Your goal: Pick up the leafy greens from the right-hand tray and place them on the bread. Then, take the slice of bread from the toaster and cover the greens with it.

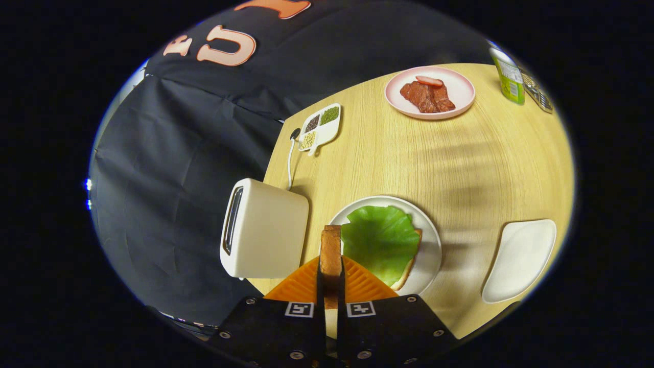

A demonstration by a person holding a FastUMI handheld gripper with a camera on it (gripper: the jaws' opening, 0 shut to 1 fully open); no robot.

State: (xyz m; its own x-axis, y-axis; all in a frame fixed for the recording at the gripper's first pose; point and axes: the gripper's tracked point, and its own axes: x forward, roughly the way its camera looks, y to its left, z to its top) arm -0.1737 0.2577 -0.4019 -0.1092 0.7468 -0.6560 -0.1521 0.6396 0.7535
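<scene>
Your gripper (331, 278) is closed edge-on around a toasted bread slice (331, 250), both orange fingers (301, 283) pressing its faces. The slice stands upright, above the table, between the white toaster (265, 235) and the white plate (431, 245). On that plate, a lettuce leaf (380, 240) covers the lower bread (409, 271). The right-hand tray (521, 258) lies well apart.

Non-task items on my wooden table (490, 168): pink plate (462, 92) with brown meat slices (426, 97) and one pink sausage piece (429, 81), at 1 o'clock. White divided dish (334, 130) of dried beans and seeds at 12 o'clock. Green bottle (508, 79) at 2 o'clock, a small object just beside it, too blurred to identify.
</scene>
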